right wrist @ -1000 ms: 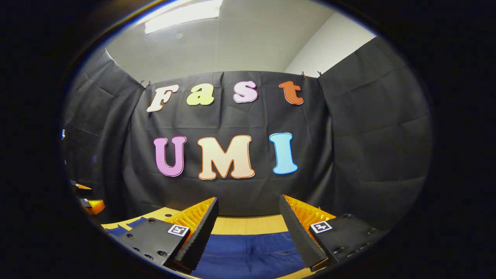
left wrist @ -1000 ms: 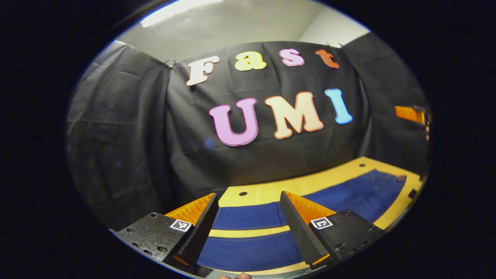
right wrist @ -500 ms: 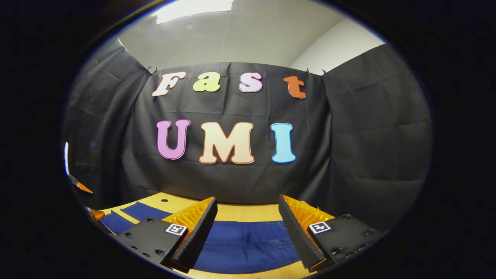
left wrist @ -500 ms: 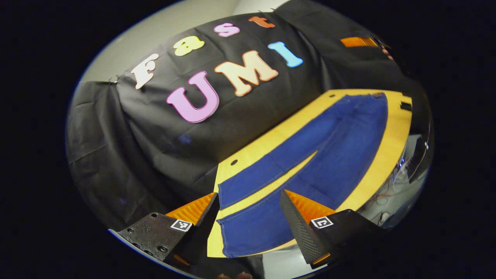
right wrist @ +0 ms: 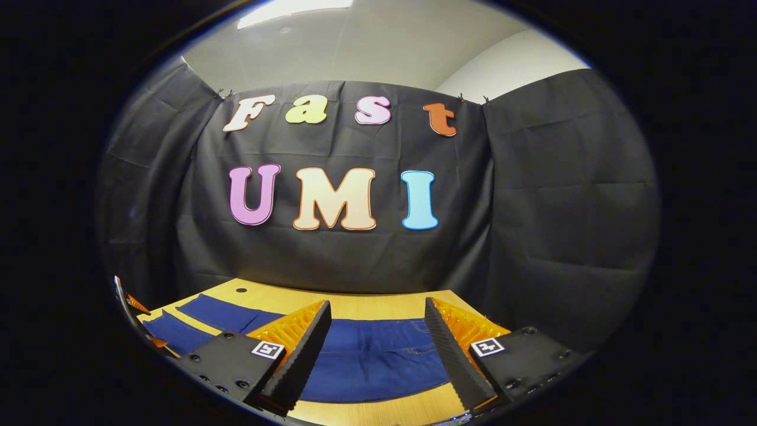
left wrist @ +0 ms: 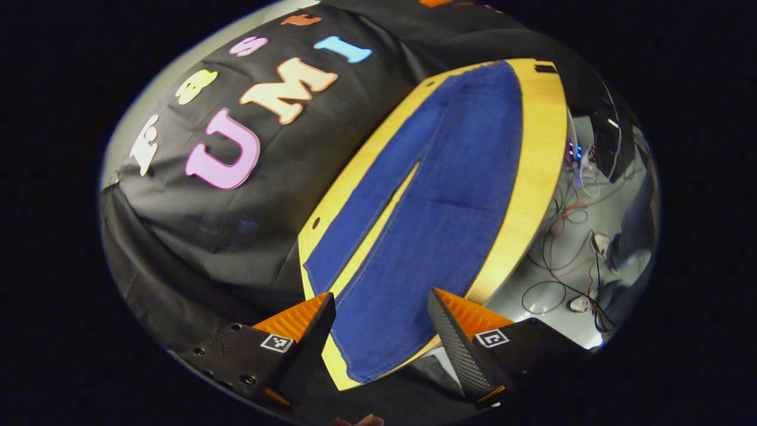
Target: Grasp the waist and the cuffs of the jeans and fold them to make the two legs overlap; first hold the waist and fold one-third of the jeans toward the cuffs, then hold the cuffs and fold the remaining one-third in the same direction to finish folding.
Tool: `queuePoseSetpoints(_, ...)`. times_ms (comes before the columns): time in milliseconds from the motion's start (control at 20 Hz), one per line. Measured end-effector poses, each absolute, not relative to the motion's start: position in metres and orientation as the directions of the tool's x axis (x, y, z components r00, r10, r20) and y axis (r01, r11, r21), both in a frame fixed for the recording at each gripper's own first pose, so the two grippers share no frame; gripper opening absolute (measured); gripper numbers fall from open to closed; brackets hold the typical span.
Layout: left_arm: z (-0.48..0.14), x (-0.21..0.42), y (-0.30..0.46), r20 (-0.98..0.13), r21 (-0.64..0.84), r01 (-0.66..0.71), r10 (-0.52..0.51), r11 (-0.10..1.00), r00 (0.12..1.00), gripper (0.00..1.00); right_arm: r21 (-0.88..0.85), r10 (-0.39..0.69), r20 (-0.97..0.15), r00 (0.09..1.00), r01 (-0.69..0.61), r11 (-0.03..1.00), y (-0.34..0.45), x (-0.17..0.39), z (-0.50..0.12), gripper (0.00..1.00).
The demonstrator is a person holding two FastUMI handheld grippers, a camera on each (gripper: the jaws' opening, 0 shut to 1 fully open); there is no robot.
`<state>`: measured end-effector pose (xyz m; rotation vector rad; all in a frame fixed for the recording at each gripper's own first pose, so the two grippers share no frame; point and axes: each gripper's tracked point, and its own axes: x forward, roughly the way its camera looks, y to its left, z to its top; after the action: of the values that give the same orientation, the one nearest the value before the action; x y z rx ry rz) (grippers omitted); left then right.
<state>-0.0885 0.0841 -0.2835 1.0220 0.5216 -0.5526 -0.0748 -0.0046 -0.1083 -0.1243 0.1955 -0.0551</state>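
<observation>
Dark blue jeans [left wrist: 437,201] lie flat and unfolded on a light wooden table [left wrist: 535,148], legs spread in a narrow V. In the left gripper view the cuffs lie nearest, the waist far off. My left gripper [left wrist: 378,331] hangs open above the cuff end, holding nothing. In the right gripper view the waist part of the jeans [right wrist: 372,355] lies across the table [right wrist: 378,408] just beyond my right gripper [right wrist: 378,343], which is open and apart from the cloth. The legs run off to the left there.
Black cloth walls stand behind and beside the table. A small round hole [left wrist: 316,224] marks the table near the cuffs. Loose cables [left wrist: 556,278] and a person's shoes [left wrist: 597,239] are on the grey floor past the table's near long edge.
The left gripper has rolled and tipped downward, so the whole length of the jeans came into its view. The right gripper tilted down slightly, showing more table and waist. Both stayed open.
</observation>
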Motion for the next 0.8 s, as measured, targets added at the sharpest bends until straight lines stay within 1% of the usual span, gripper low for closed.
queuePoseSetpoints(100,-0.297,-0.091,0.089,-0.66,0.645,0.67,-0.173,0.367,0.731,0.95,-0.142,-0.078,-0.19,0.979,0.051,0.989,-0.008,-0.077,-0.108,0.99)
queuePoseSetpoints(400,-0.331,-0.095,0.111,-0.735,0.616,0.727,-0.112,0.303,0.669,0.95,-0.158,-0.116,-0.199,0.973,0.085,0.984,-0.022,-0.087,-0.113,0.98)
queuePoseSetpoints(450,-0.336,-0.095,0.112,-0.747,0.606,0.738,-0.106,0.297,0.656,0.88,-0.157,-0.122,-0.2,0.972,0.091,0.983,-0.023,-0.088,-0.113,0.99)
queuePoseSetpoints(500,-0.339,-0.096,0.113,-0.759,0.592,0.75,-0.108,0.295,0.642,0.95,-0.159,-0.127,-0.201,0.971,0.096,0.983,-0.024,-0.088,-0.114,0.98)
queuePoseSetpoints(550,-0.34,-0.096,0.11,-0.763,0.585,0.758,-0.12,0.288,0.635,0.96,-0.163,-0.133,-0.201,0.971,0.101,0.981,-0.026,-0.09,-0.115,0.99)
queuePoseSetpoints(600,-0.34,-0.098,0.112,-0.771,0.581,0.766,-0.113,0.277,0.626,0.92,-0.167,-0.138,-0.199,0.97,0.106,0.98,-0.027,-0.092,-0.114,0.99)
queuePoseSetpoints(650,-0.338,-0.097,0.11,-0.78,0.571,0.777,-0.118,0.267,0.614,0.92,-0.167,-0.141,-0.201,0.969,0.108,0.98,-0.027,-0.092,-0.115,0.98)
queuePoseSetpoints(700,-0.341,-0.098,0.111,-0.793,0.555,0.786,-0.112,0.271,0.599,0.85,-0.167,-0.143,-0.203,0.969,0.11,0.98,-0.026,-0.093,-0.115,0.98)
queuePoseSetpoints(750,-0.342,-0.098,0.111,-0.794,0.554,0.786,-0.111,0.274,0.598,0.94,-0.171,-0.15,-0.198,0.969,0.117,0.978,-0.028,-0.093,-0.114,0.98)
queuePoseSetpoints(800,-0.341,-0.097,0.109,-0.795,0.558,0.788,-0.107,0.26,0.597,0.94,-0.173,-0.156,-0.198,0.968,0.122,0.977,-0.029,-0.095,-0.112,0.99)
